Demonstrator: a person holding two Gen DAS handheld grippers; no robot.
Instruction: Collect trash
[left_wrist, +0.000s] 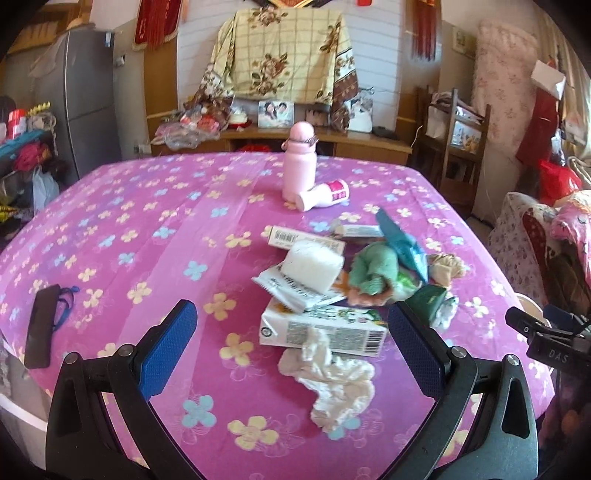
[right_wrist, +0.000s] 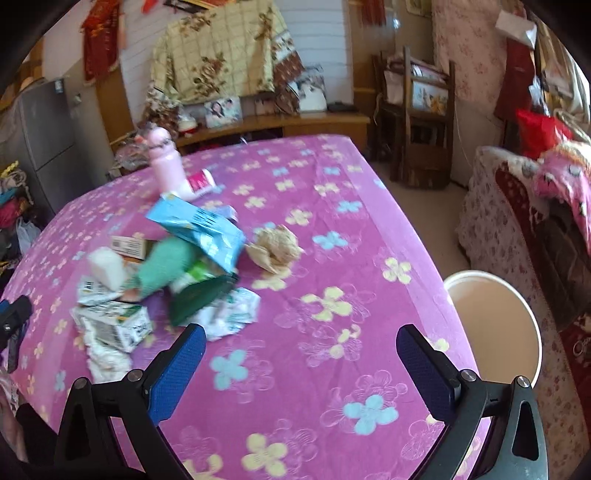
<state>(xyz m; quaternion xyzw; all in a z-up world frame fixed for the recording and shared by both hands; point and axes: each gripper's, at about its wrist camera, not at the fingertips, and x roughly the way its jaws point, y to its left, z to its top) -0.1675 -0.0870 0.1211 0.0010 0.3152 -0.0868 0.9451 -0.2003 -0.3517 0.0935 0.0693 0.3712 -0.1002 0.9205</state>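
Trash is heaped on the table under its pink flowered cloth, and every place below is given relative to the white carton at the near edge of the heap. A crumpled white tissue lies touching the carton's near side; a white foam block rests on flattened wrappers just behind it; a green cloth wad and a blue foil bag lie behind and to its right. An empty bin stands off the table edge, well apart to the right.

The left gripper is held wide, empty, its fingers flanking the carton. The right gripper is likewise spread wide over bare cloth.

The carton is judged light and stiff, though crushable, best pinched across its narrow faces. The tissue is soft and would compress anywhere.
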